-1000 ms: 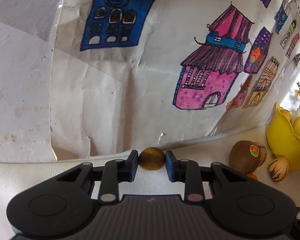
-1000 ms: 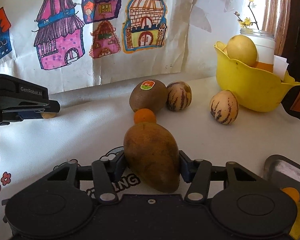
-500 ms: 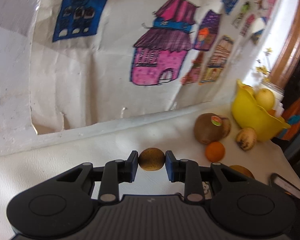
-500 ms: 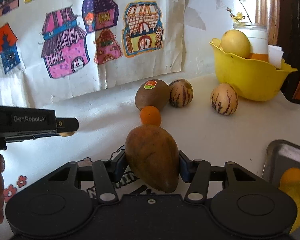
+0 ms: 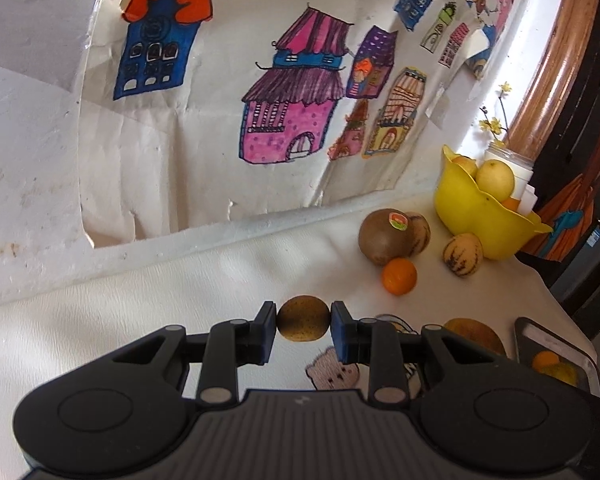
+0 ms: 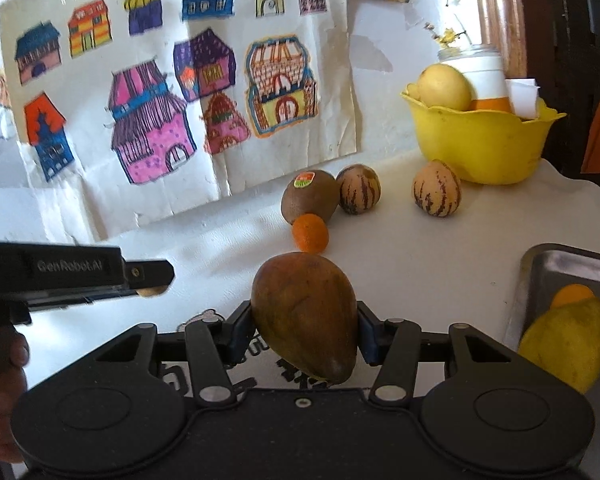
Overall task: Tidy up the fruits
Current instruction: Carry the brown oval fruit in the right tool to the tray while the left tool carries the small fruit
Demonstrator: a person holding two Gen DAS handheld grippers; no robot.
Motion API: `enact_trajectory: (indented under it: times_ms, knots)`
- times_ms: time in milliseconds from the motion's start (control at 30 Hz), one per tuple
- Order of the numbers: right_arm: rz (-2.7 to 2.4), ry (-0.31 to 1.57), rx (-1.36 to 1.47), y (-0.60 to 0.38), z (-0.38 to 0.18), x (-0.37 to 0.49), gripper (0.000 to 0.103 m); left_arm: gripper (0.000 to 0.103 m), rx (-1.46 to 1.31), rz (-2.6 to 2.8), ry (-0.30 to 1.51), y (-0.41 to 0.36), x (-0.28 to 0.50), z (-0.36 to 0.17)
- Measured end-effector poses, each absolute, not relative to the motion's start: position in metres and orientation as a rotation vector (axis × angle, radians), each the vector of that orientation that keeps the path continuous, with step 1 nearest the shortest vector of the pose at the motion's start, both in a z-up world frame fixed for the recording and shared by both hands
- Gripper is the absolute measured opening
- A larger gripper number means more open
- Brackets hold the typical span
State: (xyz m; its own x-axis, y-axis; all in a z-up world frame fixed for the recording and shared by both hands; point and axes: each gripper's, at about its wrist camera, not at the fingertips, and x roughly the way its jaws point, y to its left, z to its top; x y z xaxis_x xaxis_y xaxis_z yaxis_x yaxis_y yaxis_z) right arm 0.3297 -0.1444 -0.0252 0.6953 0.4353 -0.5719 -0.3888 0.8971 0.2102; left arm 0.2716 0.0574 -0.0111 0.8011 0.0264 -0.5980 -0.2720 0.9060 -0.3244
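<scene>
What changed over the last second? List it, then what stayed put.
Both tongs lifted and swung right toward the tray: left tongs carrying the small brown fruit, right tongs the mango. Nothing was grabbed or released. Loose fruit and the yellow bowl stayed put.

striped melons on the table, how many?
2. One striped melon touches the right side of the stickered brown fruit; the other sits alone in front of the yellow bowl. More could be hidden inside the bowl.
</scene>
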Motion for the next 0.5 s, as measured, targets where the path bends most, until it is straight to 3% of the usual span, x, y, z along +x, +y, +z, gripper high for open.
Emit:
enact_trajectory:
  times_ms: [500]
  knots:
    - [0.375, 0.54, 0.214, -0.227, 0.02, 0.26, 0.054, 0.032, -0.386, 0.014, 0.631, -0.003, 0.239, 0.007]
